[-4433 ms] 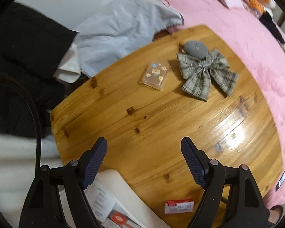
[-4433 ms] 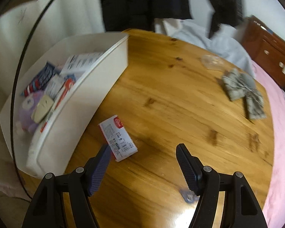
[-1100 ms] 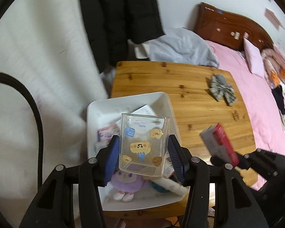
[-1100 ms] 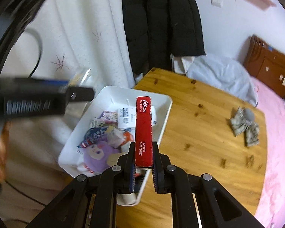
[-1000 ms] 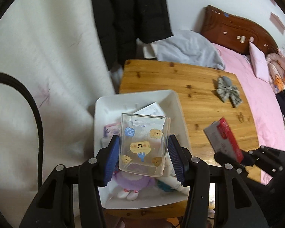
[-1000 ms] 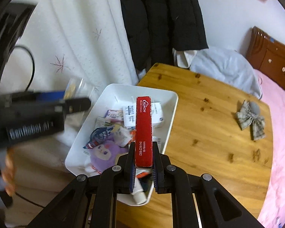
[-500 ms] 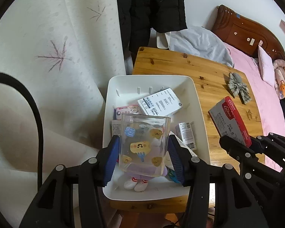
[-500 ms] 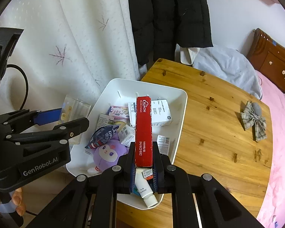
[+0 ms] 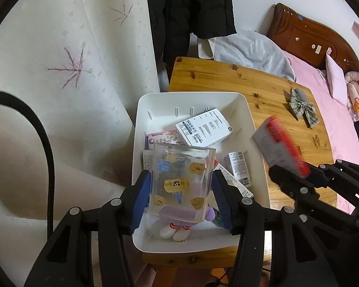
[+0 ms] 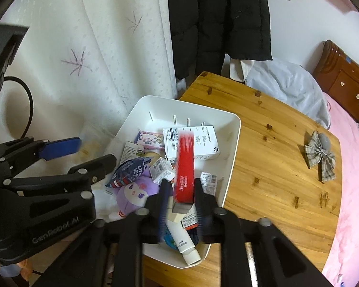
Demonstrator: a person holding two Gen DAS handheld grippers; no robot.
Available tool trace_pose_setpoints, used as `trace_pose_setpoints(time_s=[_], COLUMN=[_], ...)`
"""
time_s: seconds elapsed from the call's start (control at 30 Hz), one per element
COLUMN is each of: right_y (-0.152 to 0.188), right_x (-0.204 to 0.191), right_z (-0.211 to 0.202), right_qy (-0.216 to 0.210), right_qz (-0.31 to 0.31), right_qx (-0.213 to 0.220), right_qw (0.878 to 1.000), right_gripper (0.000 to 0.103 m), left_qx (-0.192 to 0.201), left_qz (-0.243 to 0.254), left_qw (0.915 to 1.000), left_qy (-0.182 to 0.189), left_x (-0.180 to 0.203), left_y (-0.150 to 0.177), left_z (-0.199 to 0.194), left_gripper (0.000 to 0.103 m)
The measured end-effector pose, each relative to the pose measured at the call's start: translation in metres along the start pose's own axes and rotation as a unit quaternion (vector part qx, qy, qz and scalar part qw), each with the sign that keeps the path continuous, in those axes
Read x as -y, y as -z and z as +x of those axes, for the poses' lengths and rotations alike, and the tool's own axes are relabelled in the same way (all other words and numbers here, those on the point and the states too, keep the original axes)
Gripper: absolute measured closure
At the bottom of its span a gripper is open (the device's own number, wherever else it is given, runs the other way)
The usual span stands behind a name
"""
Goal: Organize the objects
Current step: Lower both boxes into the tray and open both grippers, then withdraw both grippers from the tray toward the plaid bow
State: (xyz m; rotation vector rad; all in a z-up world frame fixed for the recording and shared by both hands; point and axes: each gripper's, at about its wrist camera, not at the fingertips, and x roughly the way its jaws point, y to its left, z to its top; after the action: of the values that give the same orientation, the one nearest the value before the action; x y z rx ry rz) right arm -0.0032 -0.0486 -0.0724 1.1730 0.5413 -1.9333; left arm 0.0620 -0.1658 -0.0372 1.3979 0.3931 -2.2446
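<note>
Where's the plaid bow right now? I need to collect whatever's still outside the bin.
The plaid bow lies on the wooden table, toward its far right edge by the pink bed, well apart from the white bin.

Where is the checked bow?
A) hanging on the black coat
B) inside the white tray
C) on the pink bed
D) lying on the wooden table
D: the checked bow lies by itself on the bare wooden table, well apart from the white tray and short of the pink bed.
</note>
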Motion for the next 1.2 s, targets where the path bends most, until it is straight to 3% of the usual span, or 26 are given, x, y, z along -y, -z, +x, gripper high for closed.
trace_pose_setpoints(time_s=[0.1, 0.23, 0.37, 0.83, 1.2], right_y=[0.001, 0.001, 0.003, 0.009, 0.021], right_x=[0.002, 0.005, 0.005, 0.007, 0.043], right_z=[-0.001, -0.003, -0.006, -0.019, -0.033], right_qy=[0.008, 0.008, 0.008, 0.02, 0.032], right_qz=[0.003, 0.012, 0.01, 0.008, 0.045], right_qx=[0.001, 0.003, 0.009, 0.027, 0.04], right_qw=[1.0, 1.0, 1.0, 0.999, 0.998], right_gripper=[0.066, 0.058, 0.047, 0.047, 0.047], left_qx=[-0.002, -0.004, 0.0, 0.011, 0.018], left_qz=[-0.013, -0.026, -0.031, -0.011, 0.015], left_qw=[0.9998, 0.9996, 0.9995, 0.9998, 0.9997], left_qy=[-0.017, -0.01, -0.006, -0.011, -0.002], left_x=[-0.003, -0.009, -0.009, 0.01, 0.043], left_y=[0.0, 0.0, -0.001, -0.001, -0.009], left_z=[0.001, 0.001, -0.002, -0.008, -0.013], left_gripper=[0.034, 0.031, 0.019, 0.019, 0.019])
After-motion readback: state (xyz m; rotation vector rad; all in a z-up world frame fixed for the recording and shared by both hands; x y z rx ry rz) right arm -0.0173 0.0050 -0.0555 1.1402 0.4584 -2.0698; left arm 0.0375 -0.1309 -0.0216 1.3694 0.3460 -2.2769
